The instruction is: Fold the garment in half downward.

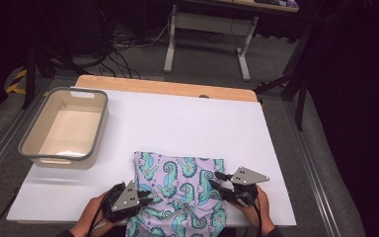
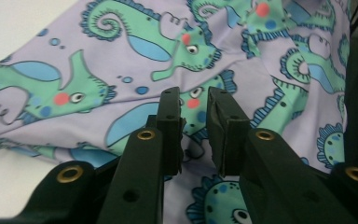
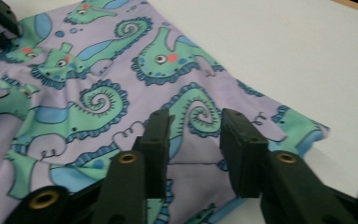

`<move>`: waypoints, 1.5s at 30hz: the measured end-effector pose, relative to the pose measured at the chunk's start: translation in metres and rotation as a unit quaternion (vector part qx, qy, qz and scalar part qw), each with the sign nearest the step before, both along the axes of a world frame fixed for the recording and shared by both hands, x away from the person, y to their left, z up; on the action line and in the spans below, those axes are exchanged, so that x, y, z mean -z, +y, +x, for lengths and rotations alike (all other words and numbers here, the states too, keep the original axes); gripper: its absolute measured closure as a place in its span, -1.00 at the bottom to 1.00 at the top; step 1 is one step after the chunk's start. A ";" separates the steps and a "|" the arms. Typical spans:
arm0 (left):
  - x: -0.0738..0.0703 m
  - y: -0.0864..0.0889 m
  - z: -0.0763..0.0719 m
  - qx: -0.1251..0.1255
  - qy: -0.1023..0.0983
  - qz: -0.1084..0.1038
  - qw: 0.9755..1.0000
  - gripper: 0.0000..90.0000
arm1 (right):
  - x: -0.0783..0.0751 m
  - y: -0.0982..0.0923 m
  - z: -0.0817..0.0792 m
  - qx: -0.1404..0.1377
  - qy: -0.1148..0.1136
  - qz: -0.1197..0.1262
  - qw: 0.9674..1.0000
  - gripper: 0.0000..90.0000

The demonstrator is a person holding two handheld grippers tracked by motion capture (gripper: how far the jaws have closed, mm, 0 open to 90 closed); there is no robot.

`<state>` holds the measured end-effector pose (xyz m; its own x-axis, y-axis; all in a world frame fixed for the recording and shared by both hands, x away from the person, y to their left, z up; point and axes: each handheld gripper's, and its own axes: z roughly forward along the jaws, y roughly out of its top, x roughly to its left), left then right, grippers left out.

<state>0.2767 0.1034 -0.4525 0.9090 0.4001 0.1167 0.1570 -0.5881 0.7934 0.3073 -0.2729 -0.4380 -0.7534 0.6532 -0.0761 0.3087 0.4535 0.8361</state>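
A lilac cloth printed with green and blue seahorses lies rumpled at the near edge of the white table, hanging slightly over it. The left gripper reaches in from the near left, jaws a narrow gap apart above the cloth's left part — gripping nothing. The right gripper hovers over the cloth's right side, jaws parted wider, empty. At the far left, apart from the cloth, stands a beige grey-rimmed plastic tub — empty.

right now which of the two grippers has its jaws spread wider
The right gripper: a clear gap shows between its jaws above the seahorse cloth. The left gripper has its jaws closer together, with a narrow slot between them.
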 end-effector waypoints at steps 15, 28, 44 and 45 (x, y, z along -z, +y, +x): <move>-0.011 0.007 0.081 -0.119 -0.015 -0.030 0.992 -0.12 | 0.000 -0.017 0.055 0.082 0.027 0.028 0.996 -0.21; 0.011 0.002 0.112 -0.141 0.068 0.024 0.987 -0.25 | 0.016 -0.002 0.078 0.075 0.100 -0.027 0.992 0.10; 0.008 0.005 0.101 -0.113 0.084 0.028 0.990 0.71 | 0.016 0.001 0.068 0.042 0.072 -0.043 0.996 0.88; 0.008 0.005 0.101 -0.113 0.077 0.032 0.990 0.75 | 0.016 0.001 0.068 0.042 0.069 -0.043 0.996 0.89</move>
<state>0.3773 0.1087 -0.4600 0.8067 0.5908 0.0163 0.4054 -0.5732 0.7121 0.3750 -0.2714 -0.4539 -0.7034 0.7099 -0.0341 0.4573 0.4889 0.7429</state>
